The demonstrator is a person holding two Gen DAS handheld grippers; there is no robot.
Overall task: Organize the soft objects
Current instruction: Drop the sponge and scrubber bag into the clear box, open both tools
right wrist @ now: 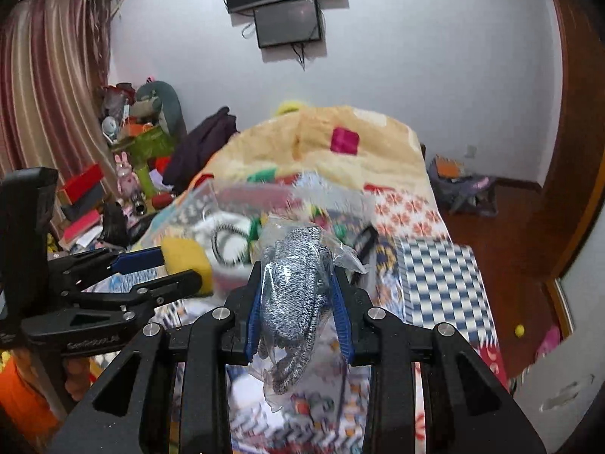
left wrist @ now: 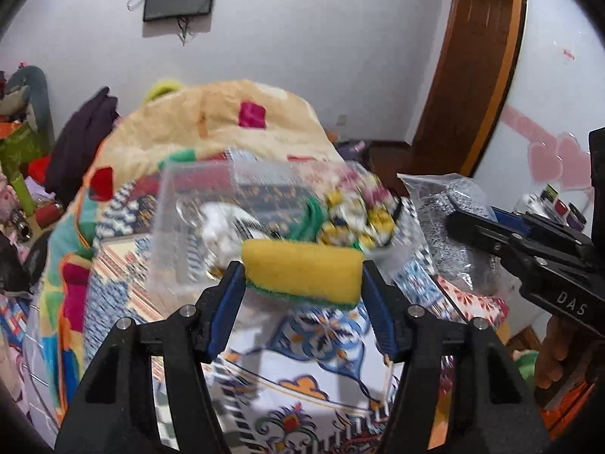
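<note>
A lived-in bedroom in a home.
A bed (right wrist: 435,265) under a patchwork bedspread carries a folded beige blanket (right wrist: 321,151) at its far edge; striped curtains (right wrist: 49,87) hang at the left, two dark screens (right wrist: 287,0) are mounted on the white wall, and toys and boxes (right wrist: 124,143) crowd the far-left corner beside a wooden door frame (left wrist: 476,68).

sponge (left wrist: 302,270): matt foam | bag (right wrist: 298,295): glossy plastic | blanket (left wrist: 227,121): fuzzy cloth

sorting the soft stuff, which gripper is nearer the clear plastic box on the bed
Left. The left gripper, shut on the yellow sponge, sits right at the clear plastic box. The right gripper, shut on the bagged grey fabric, is off to the box's right.
</note>
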